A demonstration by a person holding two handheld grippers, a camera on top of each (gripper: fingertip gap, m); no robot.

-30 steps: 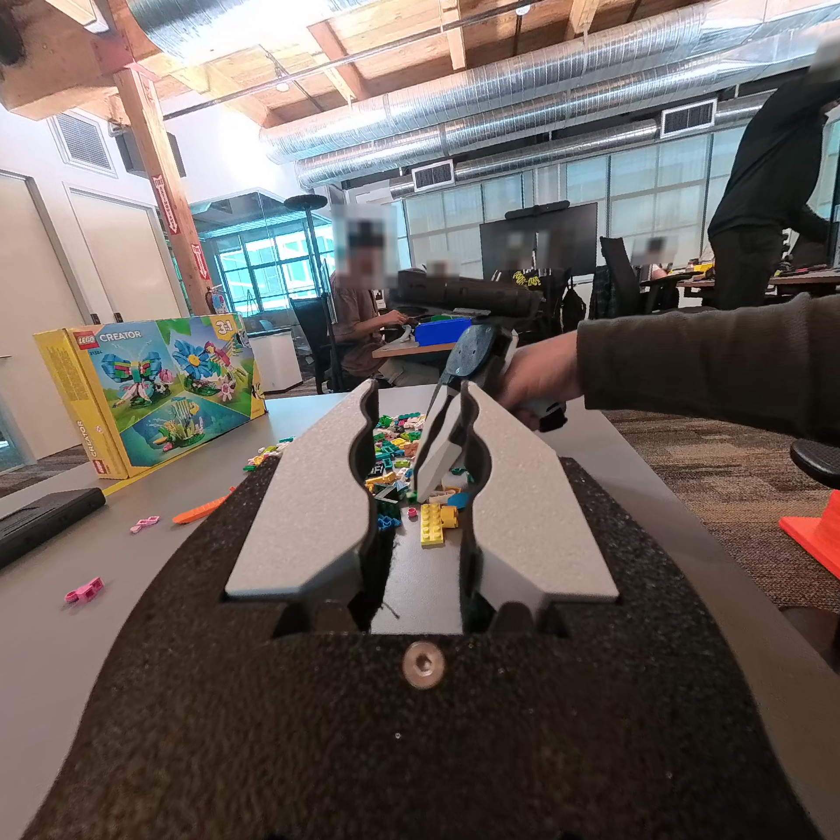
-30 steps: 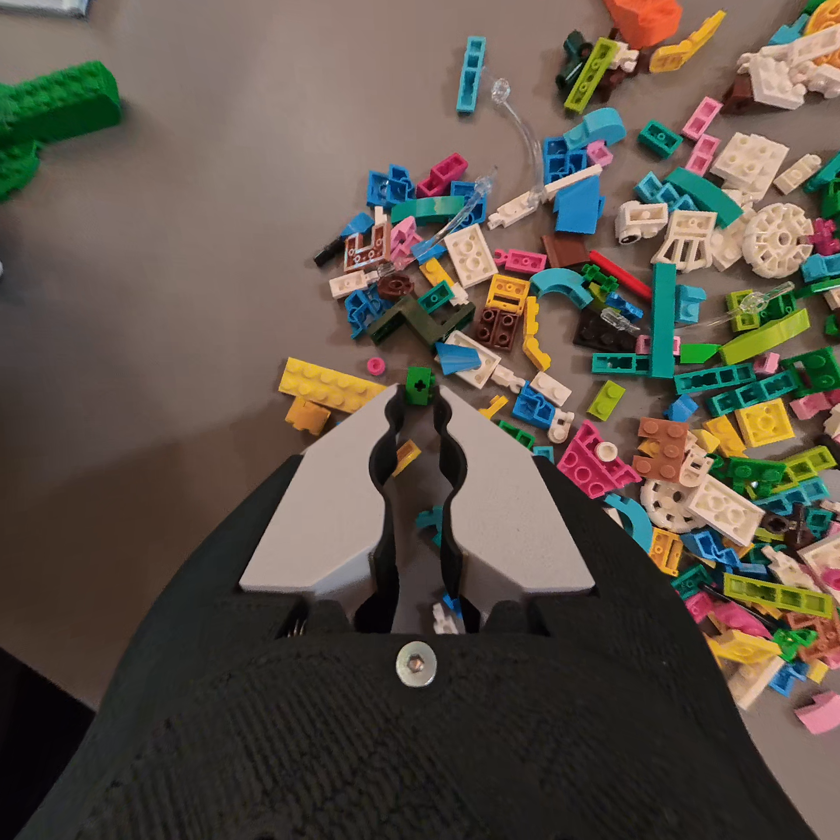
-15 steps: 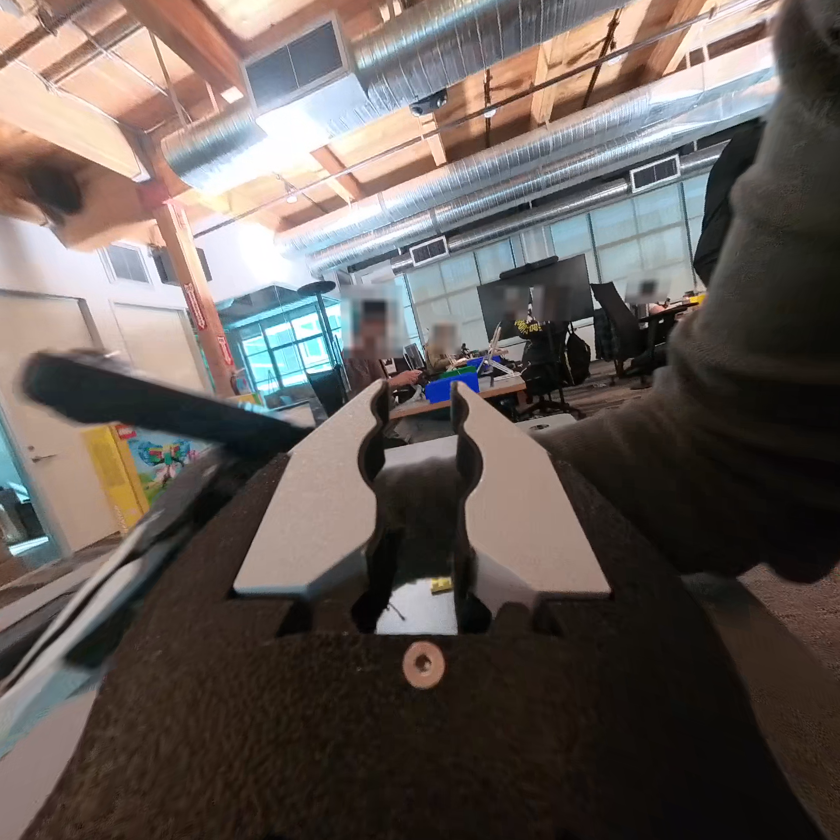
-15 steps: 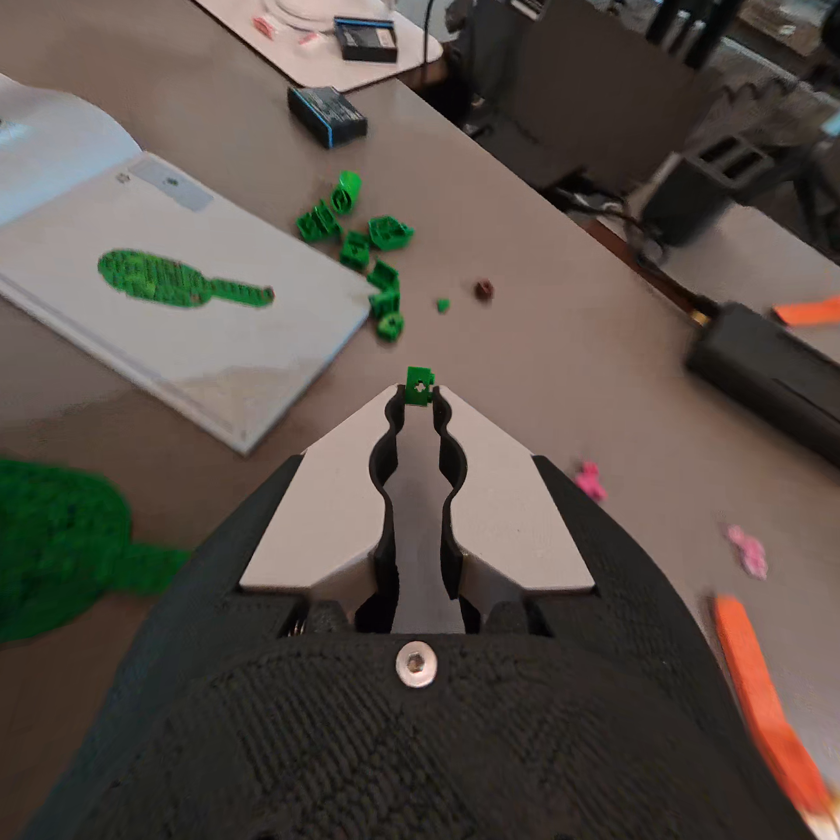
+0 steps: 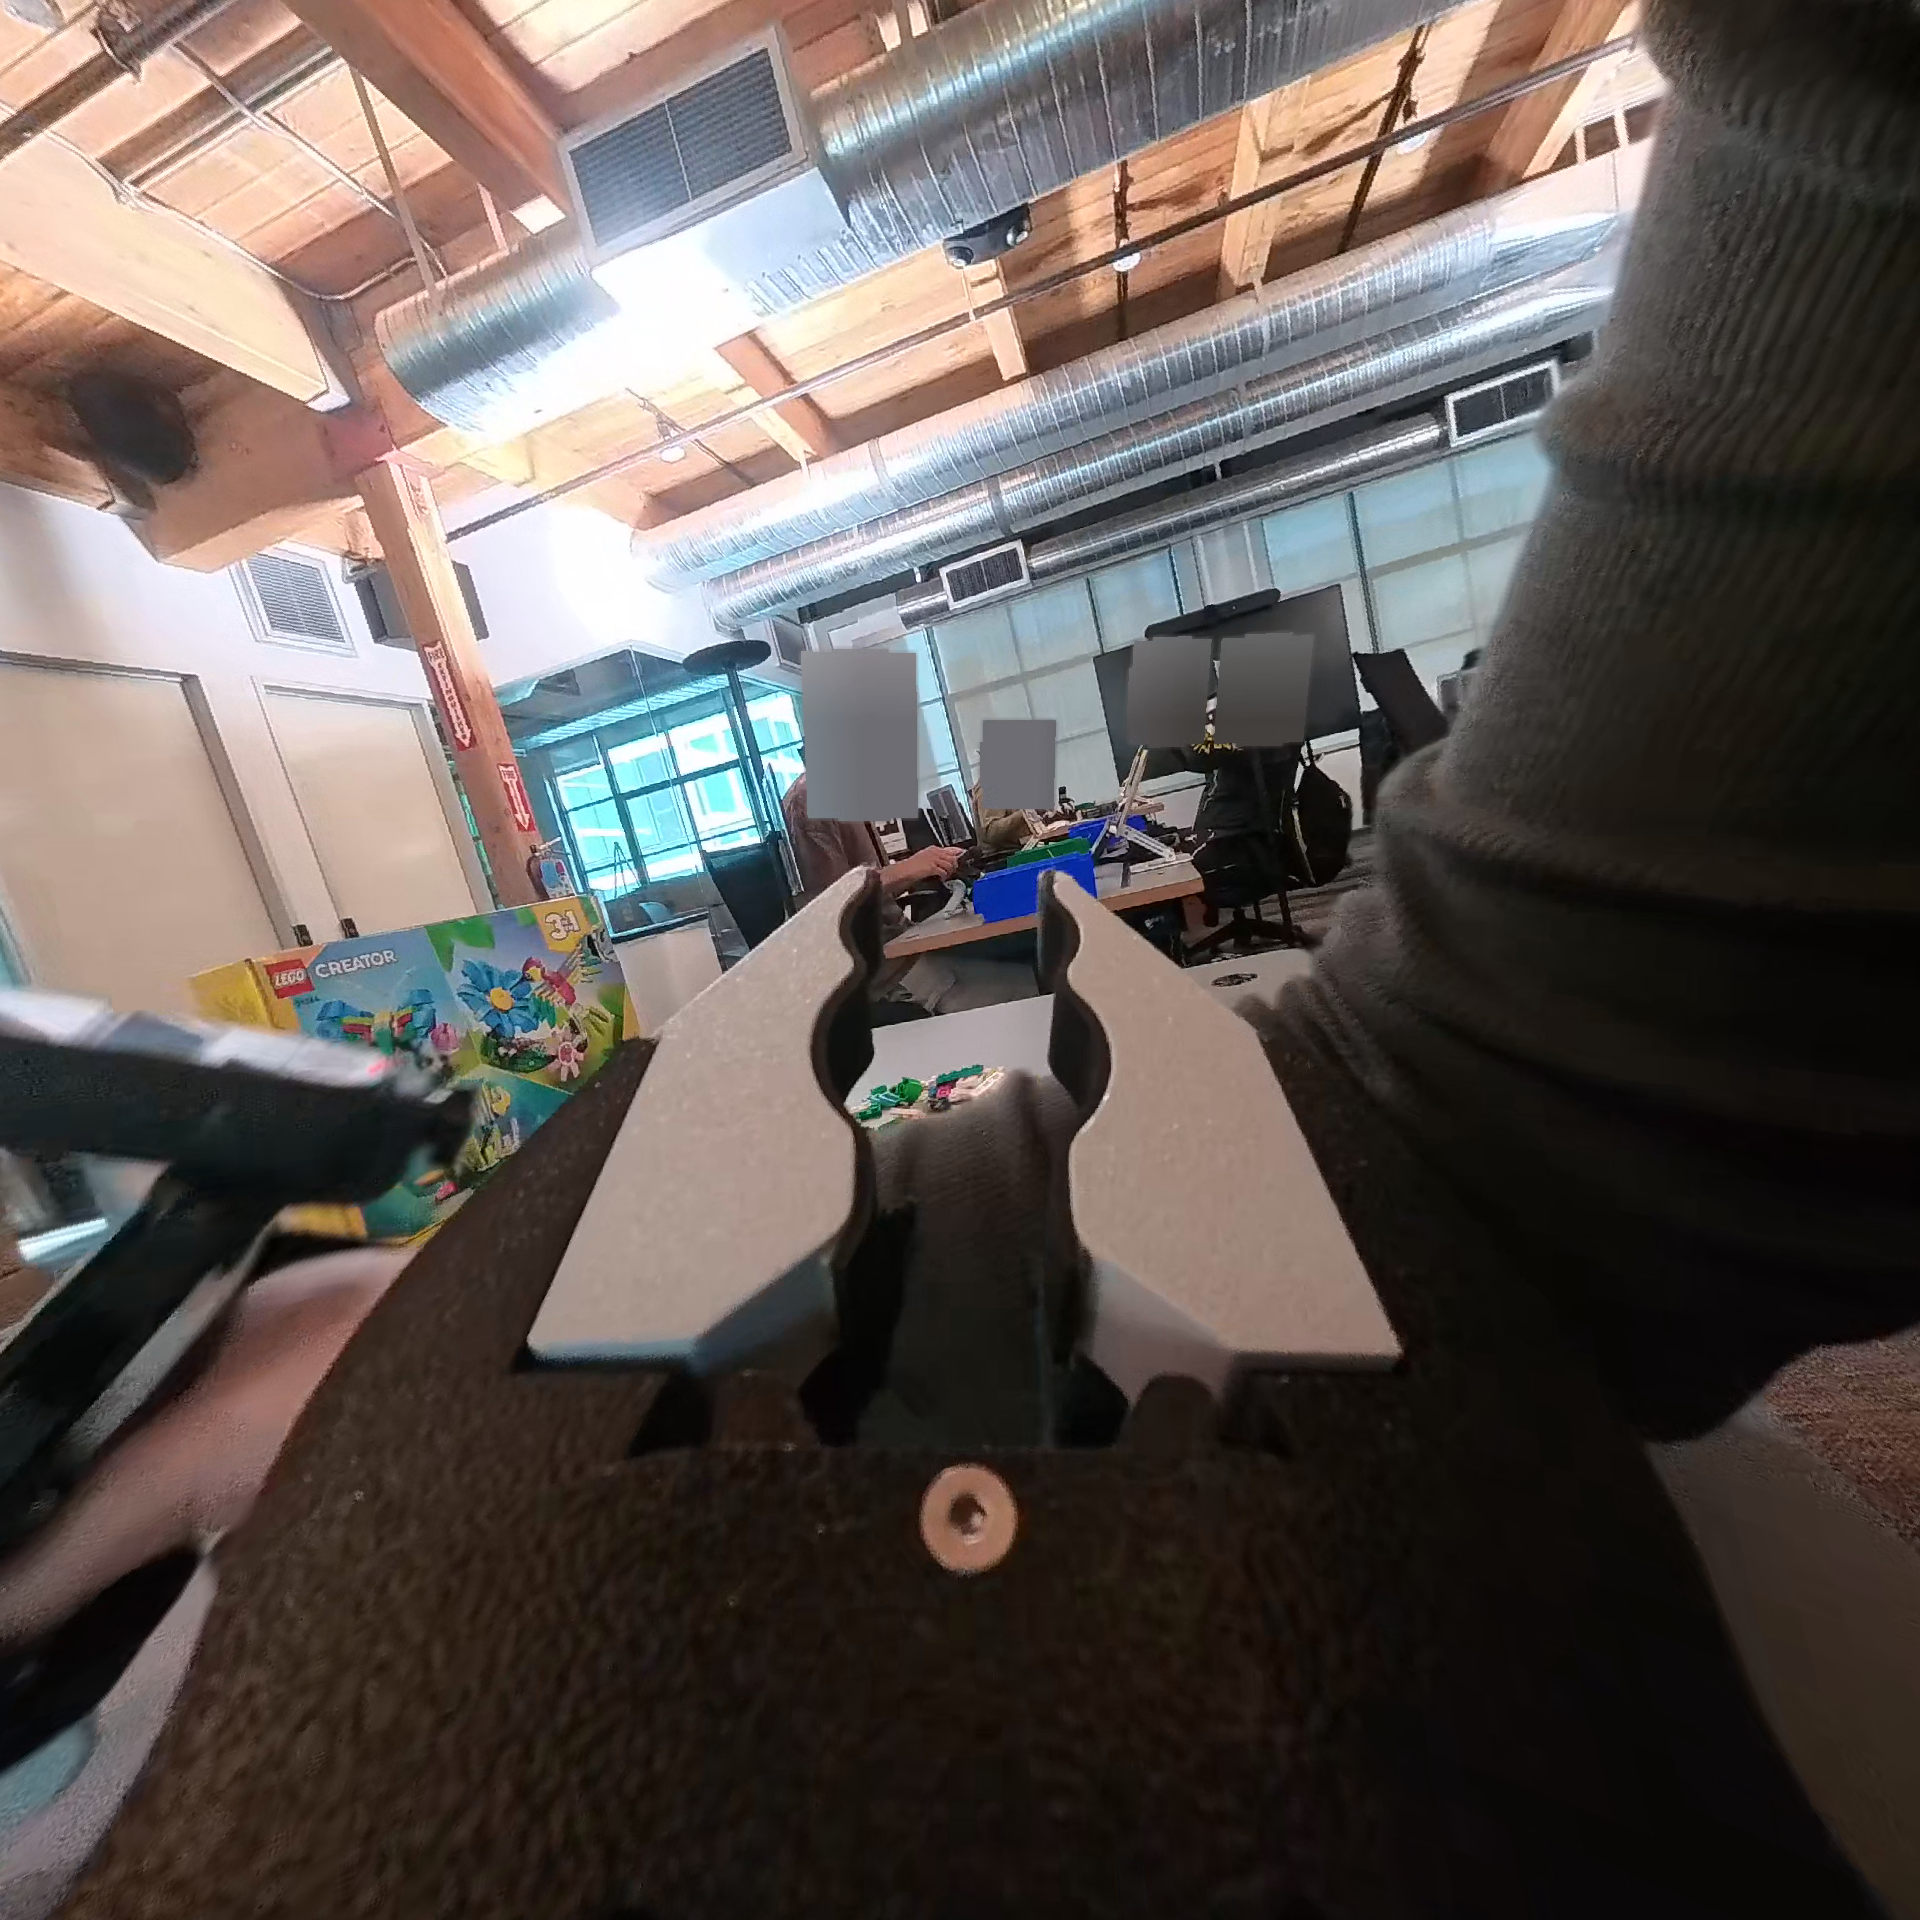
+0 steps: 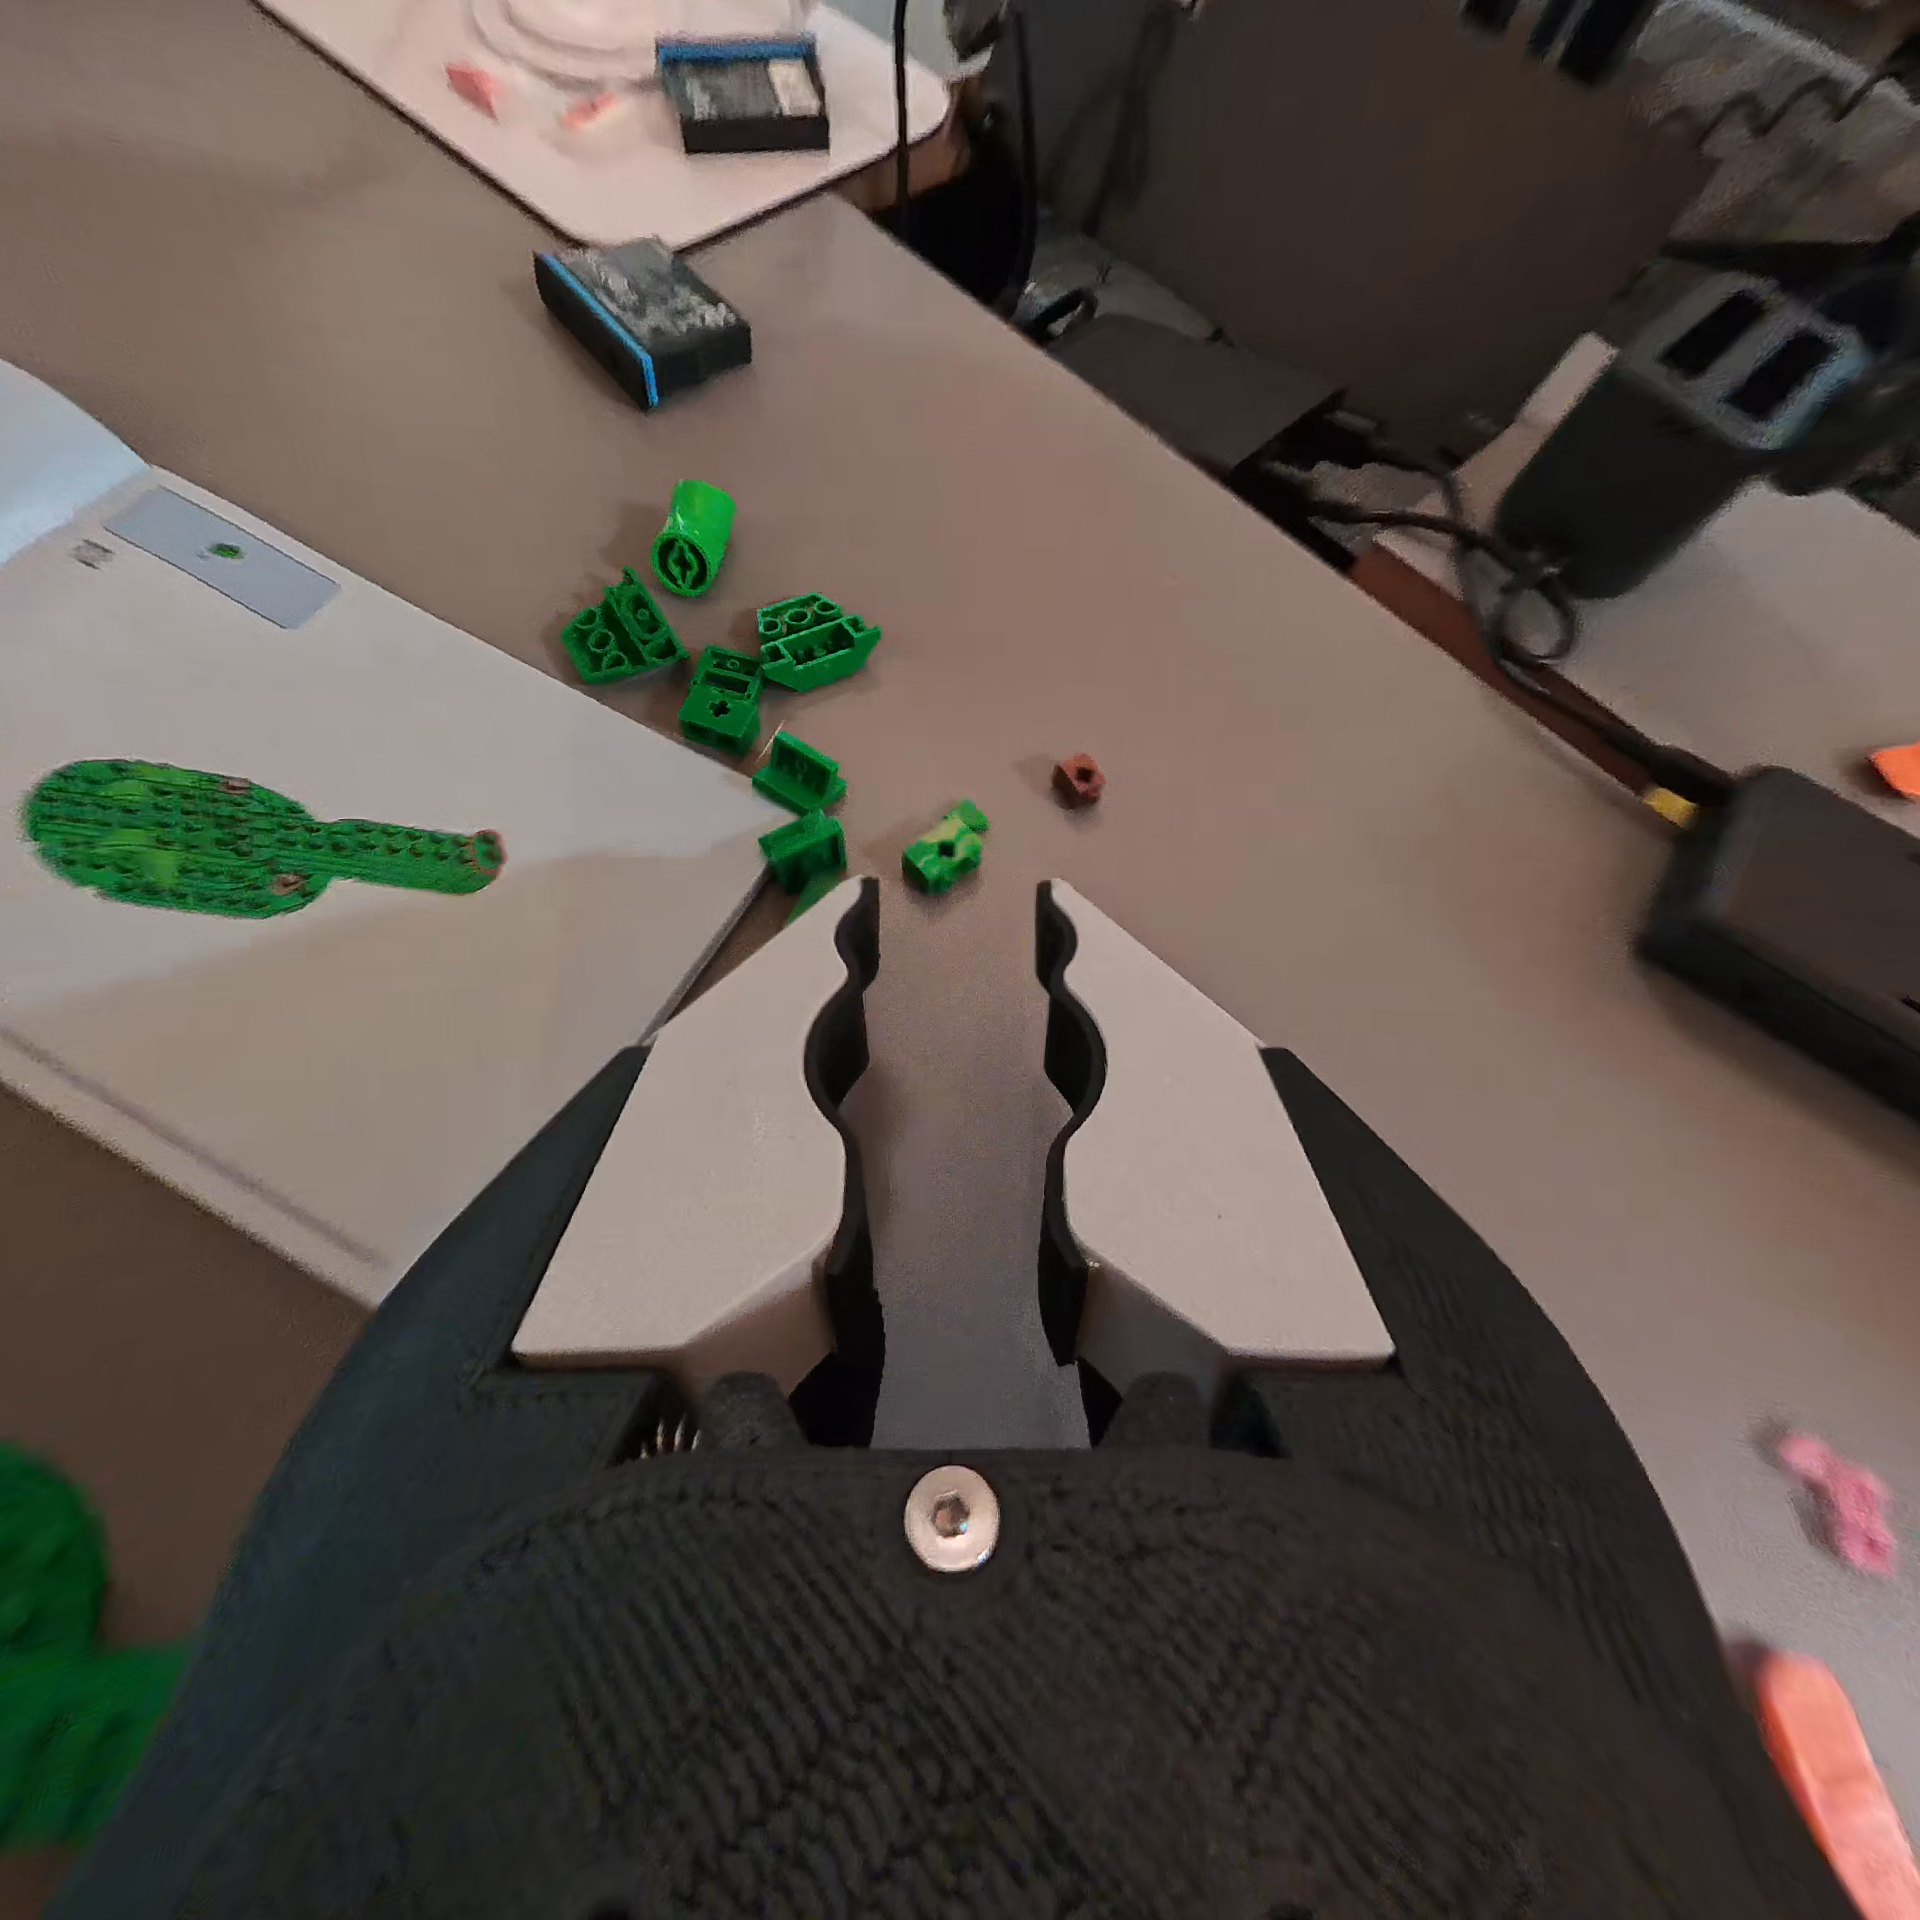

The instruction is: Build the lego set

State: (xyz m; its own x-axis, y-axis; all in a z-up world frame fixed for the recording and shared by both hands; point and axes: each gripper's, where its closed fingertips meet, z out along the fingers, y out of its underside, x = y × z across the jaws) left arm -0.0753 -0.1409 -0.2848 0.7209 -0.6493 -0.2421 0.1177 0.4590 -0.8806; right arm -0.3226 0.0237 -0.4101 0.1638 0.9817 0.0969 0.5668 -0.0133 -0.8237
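My right gripper (image 6: 956, 899) is open and empty, low over the grey table (image 6: 1195, 727). A small green brick (image 6: 943, 847) lies on the table just beyond its fingertips, blurred. A cluster of several green bricks (image 6: 717, 665) lies just past it, beside the open instruction booklet (image 6: 416, 935). A green built plate (image 6: 42, 1579) shows at the lower left. My left gripper (image 5: 951, 894) is open and empty, tilted up toward the room. The person's sleeve (image 5: 1610, 935) crosses in front of it. Loose bricks (image 5: 925, 1091) show between its fingers.
A small brown piece (image 6: 1077, 777) lies right of the green brick. A black box with a blue stripe (image 6: 644, 322) sits farther back, a black device (image 6: 1797, 935) at right, an orange tool (image 6: 1829, 1787) and a pink piece (image 6: 1839, 1507) near right. The set's box (image 5: 436, 997) stands at left. My right fingertips sit around 30 cm from my left ones. About 15 cm separates my right fingertips from the green built plate (image 6: 42, 1579).
My right gripper carried the small green brick from the mixed pile over to the green cluster, then opened and let it go onto the table. My left gripper tilted upward.
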